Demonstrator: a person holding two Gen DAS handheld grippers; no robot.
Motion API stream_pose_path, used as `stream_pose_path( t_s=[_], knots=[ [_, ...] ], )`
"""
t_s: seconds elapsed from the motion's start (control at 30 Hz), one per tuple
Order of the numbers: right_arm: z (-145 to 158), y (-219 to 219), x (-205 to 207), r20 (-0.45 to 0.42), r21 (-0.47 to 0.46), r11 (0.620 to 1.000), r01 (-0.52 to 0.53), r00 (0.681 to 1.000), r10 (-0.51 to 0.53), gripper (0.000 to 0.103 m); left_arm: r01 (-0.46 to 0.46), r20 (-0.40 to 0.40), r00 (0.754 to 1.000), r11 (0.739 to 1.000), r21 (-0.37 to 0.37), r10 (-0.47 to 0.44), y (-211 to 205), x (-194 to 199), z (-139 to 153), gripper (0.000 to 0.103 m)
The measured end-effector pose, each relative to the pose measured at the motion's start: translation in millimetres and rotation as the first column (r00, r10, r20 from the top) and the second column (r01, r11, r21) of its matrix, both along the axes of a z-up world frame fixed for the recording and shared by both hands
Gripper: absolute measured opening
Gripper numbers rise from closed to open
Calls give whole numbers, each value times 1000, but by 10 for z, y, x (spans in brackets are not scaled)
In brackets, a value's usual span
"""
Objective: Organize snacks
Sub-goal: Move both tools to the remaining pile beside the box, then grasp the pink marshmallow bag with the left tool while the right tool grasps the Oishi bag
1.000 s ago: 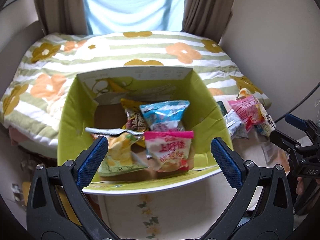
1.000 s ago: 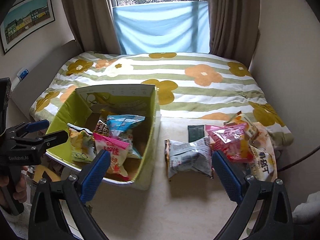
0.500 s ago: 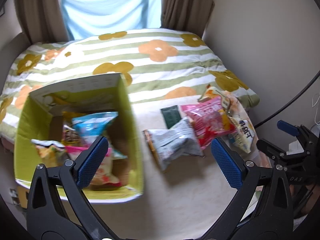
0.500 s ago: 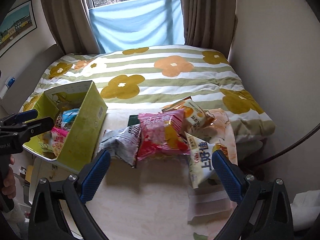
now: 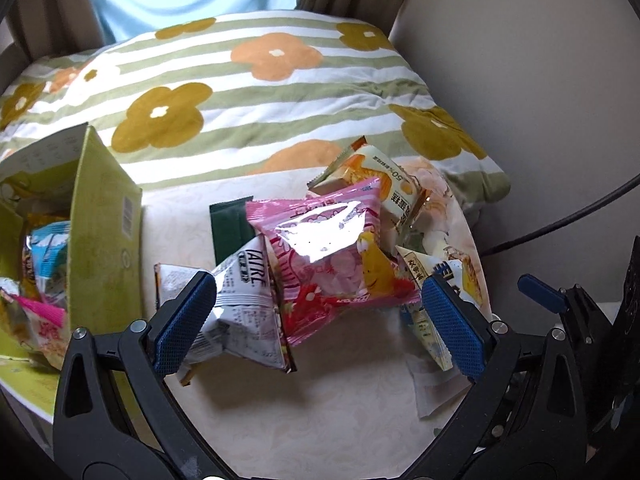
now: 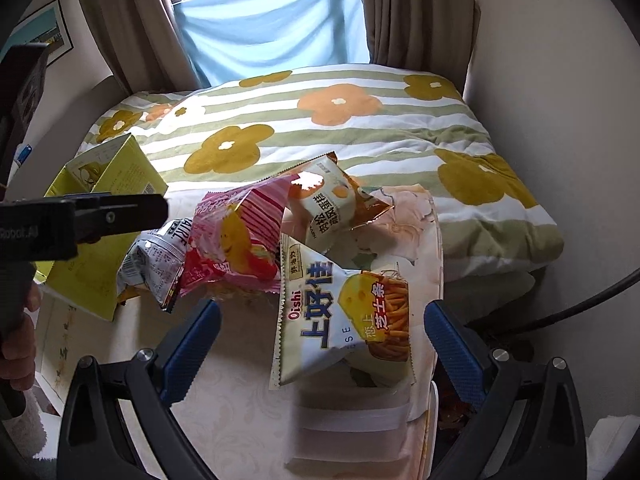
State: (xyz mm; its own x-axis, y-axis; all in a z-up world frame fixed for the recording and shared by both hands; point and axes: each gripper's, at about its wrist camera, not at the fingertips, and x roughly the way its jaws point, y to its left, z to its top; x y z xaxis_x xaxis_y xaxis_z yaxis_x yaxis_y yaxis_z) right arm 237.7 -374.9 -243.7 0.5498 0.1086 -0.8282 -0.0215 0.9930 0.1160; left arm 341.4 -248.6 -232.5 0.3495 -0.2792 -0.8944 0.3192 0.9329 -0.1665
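Loose snack bags lie in a heap on the pale table. A pink bag (image 5: 328, 256) (image 6: 236, 244) rests on top, a grey-white bag (image 5: 236, 312) (image 6: 154, 262) to its left, an orange-white bag (image 5: 384, 188) (image 6: 332, 204) behind, and a white Oishi bag (image 6: 340, 316) (image 5: 432, 320) to the right. My left gripper (image 5: 316, 324) hangs open just in front of the pink and grey bags. My right gripper (image 6: 320, 344) is open around the Oishi bag without touching it. The green box (image 5: 106, 236) (image 6: 116, 176) at left holds several bags.
A dark green packet (image 5: 232, 228) lies flat behind the heap. A bed with a flowered striped cover (image 6: 320, 128) runs along the table's far edge. A wall stands at right with a black cable (image 5: 568, 216). A hand (image 6: 18, 344) holds the left tool.
Both grippers swung right, away from the green box, and came down closer to the loose heap. The left now faces the pink and grey bags; the right frames the Oishi bag.
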Motion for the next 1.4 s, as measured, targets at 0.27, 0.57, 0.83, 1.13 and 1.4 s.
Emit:
stream_pose_path(
  t_s=[0.27, 0.57, 0.83, 1.13, 1.4],
  knots=[
    [-222, 37, -5, -14, -84, 996, 25, 1000, -27, 101, 0, -91, 996, 1000, 22, 2, -191, 252, -448, 99],
    [-447, 149, 54, -15, -153, 986, 67, 997, -70, 101, -15, -135, 991, 1000, -23, 11, -221, 356, -623, 87],
    [-583, 221, 153, -26, -211, 974, 80, 996, -88, 101, -10, -155, 988, 999, -43, 3, -251, 429, -631, 86],
    [-669, 287, 186, -47, -241, 968, 72, 995, -86, 101, -8, -181, 983, 999, -35, 1, -333, 486, -718, 78],
    [-726, 302, 190, -67, -273, 959, 79, 993, -101, 101, 20, -158, 987, 1000, -22, -23, -378, 452, -680, 66]
  ],
)
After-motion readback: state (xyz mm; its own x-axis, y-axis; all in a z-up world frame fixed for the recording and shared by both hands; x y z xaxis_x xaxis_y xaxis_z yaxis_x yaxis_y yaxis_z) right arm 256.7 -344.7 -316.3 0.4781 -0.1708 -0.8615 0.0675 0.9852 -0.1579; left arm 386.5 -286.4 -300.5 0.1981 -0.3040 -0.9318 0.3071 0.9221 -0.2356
